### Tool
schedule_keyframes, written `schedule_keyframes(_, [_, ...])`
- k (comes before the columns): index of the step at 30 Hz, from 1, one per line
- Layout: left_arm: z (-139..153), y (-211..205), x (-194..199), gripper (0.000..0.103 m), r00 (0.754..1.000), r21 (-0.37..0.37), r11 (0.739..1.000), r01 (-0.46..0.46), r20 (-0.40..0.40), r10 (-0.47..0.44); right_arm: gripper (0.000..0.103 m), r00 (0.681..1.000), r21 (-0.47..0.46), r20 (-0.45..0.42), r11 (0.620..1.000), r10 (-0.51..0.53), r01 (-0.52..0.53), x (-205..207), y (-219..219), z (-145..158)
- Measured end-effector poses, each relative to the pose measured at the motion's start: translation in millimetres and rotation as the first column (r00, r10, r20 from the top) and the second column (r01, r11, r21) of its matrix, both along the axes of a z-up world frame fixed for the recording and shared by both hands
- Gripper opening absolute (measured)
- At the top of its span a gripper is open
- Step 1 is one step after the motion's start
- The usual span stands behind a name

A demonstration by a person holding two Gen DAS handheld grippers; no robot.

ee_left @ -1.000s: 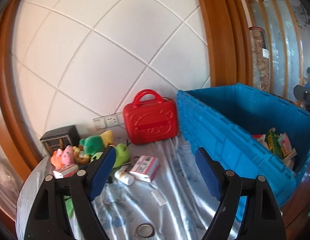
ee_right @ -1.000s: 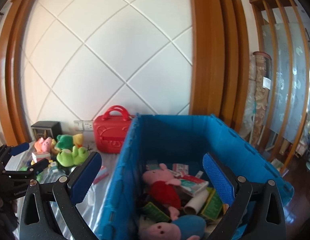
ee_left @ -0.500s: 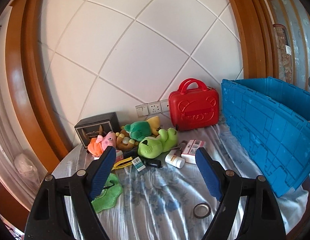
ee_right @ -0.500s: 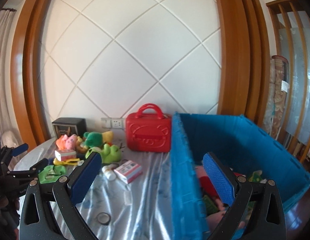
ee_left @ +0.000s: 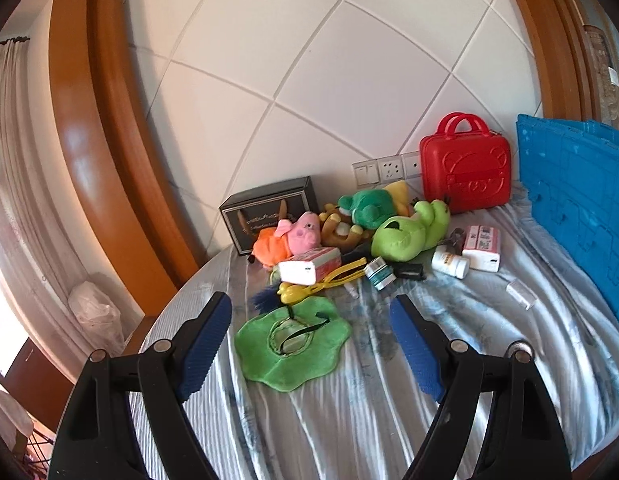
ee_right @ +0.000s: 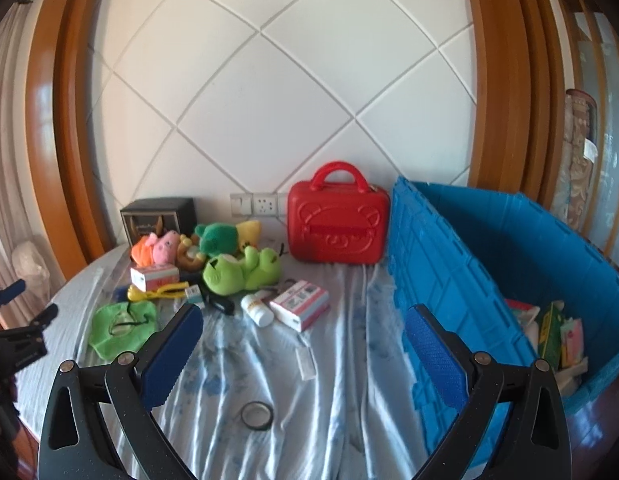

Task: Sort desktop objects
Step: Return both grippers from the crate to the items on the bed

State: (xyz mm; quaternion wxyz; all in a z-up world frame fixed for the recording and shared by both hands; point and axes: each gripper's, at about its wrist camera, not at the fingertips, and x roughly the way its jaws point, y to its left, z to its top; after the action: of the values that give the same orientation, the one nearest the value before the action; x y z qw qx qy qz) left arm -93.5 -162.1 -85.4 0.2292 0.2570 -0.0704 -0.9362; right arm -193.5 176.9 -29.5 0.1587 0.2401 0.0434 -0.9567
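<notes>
Blue crate (ee_right: 489,264) right of frame; red case (ee_right: 337,226) centre back; toy pile (ee_left: 349,224) mid-frame on the surface (ee_left: 349,420); green cloth (ee_left: 293,344), soft, light, best pinched at its edge. Left gripper (ee_left: 311,344) and right gripper (ee_right: 303,354): fingers spread, empty. Only the right view shows the crate's contents.

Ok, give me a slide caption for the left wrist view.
Open left gripper faces a green cloth, with plush toys and a red case beyond.
</notes>
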Motion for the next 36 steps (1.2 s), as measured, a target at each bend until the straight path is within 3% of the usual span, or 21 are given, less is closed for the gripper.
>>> schedule_keyframes(6, [-28, -35, 8, 0.081, 0.995, 0.034, 0.996, -0.085, 0.056, 0.083, 0.103, 0.996, 0.003, 0.088, 1.0, 0.019, -0.019, -28, -6, -33])
schedule_keyframes(15, [-57, -57, 17, 0.081, 0.982, 0.048, 0.983, -0.175, 0.075, 0.171, 0.103, 0.989, 0.034, 0.082, 0.992, 0.122, -0.125, -71, -15, -46])
schedule_keyframes(19, [-67, -69, 13, 0.081, 0.979, 0.085, 0.979, -0.185, 0.103, 0.176, 0.103, 0.98, 0.028, 0.139, 0.989, 0.142, -0.147, -89, -26, -62])
schedule_keyframes(27, [-52, -103, -25, 0.081, 0.994, 0.085, 0.995, -0.058, 0.1, 0.049, 0.103, 0.967, 0.026, 0.141, 0.976, 0.21, -0.216, -108, -80, -61])
schedule_keyframes(33, [-44, -131, -92, 0.081, 0.991, 0.053, 0.996, 0.074, 0.105, -0.08, 0.103, 0.95, 0.065, 0.179, 0.96, 0.256, -0.271, -129, -123, -80])
schedule_keyframes(36, [-49, -147, -130, 0.081, 0.983, 0.075, 0.988, 0.138, 0.111, -0.146, 0.103, 0.931, 0.052, 0.216, 0.949, 0.294, -0.311, -145, -137, -94])
